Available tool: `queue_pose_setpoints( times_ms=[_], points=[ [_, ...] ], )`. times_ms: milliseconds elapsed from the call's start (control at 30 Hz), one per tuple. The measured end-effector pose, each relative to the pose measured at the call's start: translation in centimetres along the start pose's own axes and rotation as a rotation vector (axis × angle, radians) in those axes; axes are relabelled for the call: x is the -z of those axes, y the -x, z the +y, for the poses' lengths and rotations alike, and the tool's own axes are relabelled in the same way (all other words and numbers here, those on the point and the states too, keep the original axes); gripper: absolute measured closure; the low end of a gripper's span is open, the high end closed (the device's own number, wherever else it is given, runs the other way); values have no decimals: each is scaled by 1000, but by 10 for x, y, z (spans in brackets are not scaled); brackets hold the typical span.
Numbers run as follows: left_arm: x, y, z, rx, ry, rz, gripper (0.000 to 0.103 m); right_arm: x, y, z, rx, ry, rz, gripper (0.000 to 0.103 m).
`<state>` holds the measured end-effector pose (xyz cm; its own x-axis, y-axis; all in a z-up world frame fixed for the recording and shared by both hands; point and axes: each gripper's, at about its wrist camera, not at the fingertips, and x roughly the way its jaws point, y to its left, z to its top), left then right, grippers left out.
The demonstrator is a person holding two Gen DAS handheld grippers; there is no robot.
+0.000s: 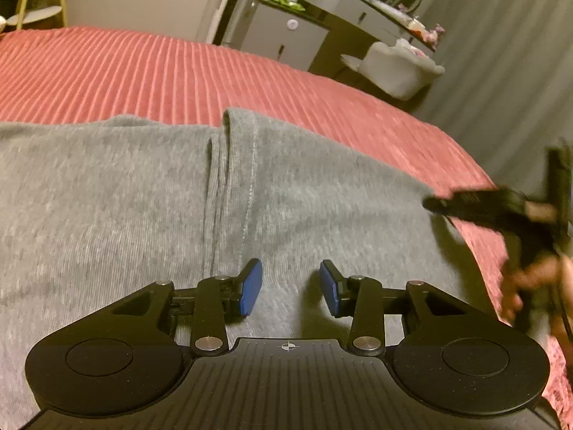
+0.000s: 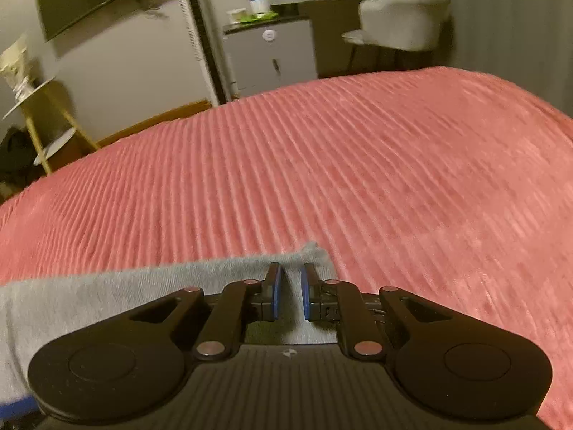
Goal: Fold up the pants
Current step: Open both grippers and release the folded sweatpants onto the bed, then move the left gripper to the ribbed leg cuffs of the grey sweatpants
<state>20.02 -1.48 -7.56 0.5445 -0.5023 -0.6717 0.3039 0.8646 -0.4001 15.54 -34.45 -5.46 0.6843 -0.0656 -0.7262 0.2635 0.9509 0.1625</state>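
Grey pants (image 1: pixel 125 197) lie spread flat on a red ribbed bedspread (image 1: pixel 143 71), a stitched seam running down their middle. My left gripper (image 1: pixel 290 286) hovers just over the cloth to the right of that seam, open, its blue pads apart with nothing pinched. My right gripper (image 1: pixel 431 203), blurred and held by a hand (image 1: pixel 526 283), meets the pants' right edge near the side of the bed. In the right wrist view the right gripper (image 2: pixel 289 286) stands nearly closed on a corner of the pants (image 2: pixel 107 294), and the cloth bunches to a peak at its fingertips.
The bedspread (image 2: pixel 358 161) stretches far ahead, and the bed's edge drops off at the right. Beyond the bed stand a grey cabinet (image 1: pixel 286 36), a pale chair (image 1: pixel 401 68) and a cluttered dresser. A yellow-legged side table (image 2: pixel 46 122) is at far left.
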Motion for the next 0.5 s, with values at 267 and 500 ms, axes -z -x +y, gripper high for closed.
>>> queue_pose_setpoints(
  times_ms=[267,500],
  points=[
    [-3,1,23,100,104,3,49,73,80,-14,-39,-10,146,90],
    [8,25,64,169,376,19,46,84,102,-5,-18,48,244,85]
  ],
)
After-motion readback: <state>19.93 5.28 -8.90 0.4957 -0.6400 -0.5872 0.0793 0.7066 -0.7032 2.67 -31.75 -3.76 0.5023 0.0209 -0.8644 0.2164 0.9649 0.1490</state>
